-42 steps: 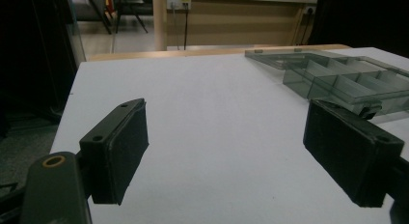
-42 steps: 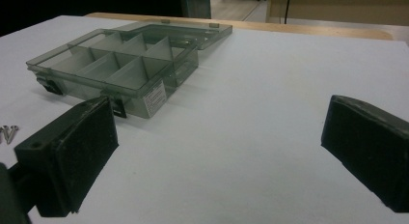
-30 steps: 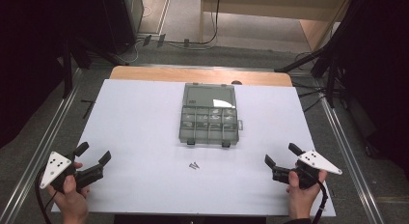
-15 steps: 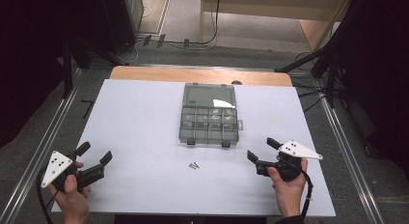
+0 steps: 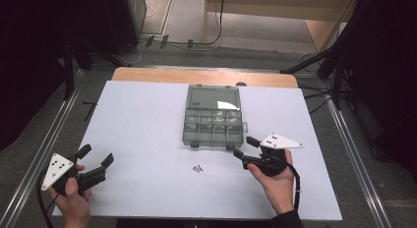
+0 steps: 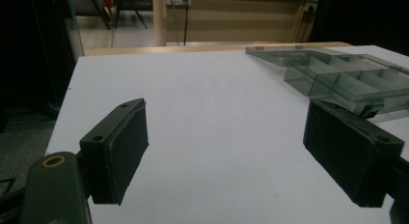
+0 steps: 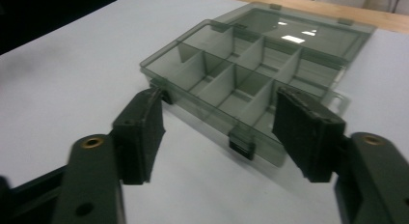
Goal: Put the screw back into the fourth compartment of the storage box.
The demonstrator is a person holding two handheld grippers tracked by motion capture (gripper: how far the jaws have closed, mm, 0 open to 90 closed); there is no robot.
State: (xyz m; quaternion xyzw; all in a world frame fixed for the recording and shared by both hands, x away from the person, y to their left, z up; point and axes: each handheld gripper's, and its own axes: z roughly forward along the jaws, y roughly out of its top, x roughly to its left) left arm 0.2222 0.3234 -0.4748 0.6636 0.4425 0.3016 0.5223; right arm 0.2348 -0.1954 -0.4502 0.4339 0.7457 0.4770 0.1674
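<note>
Right gripper (image 5: pixel 244 147) half open with nothing between the jaws, which have just been closing, nearing the front edge of the box (image 5: pixel 213 121) on the tabletop (image 5: pixel 137 120). Approach step, by the look of it. Box just ahead, lid laid back; screws (image 5: pixel 198 167) beside and nearer. Next: settle on box or screws. Left gripper (image 5: pixel 96 159) wide open, well apart.

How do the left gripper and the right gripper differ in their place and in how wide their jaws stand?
The left gripper sits near the table's front left corner, far from the clear compartment box; the right gripper is close to the box's front right corner. The left jaws stand wide; the right jaws, just closing, stand narrower. Both hold nothing, and a hand carries each.
</note>
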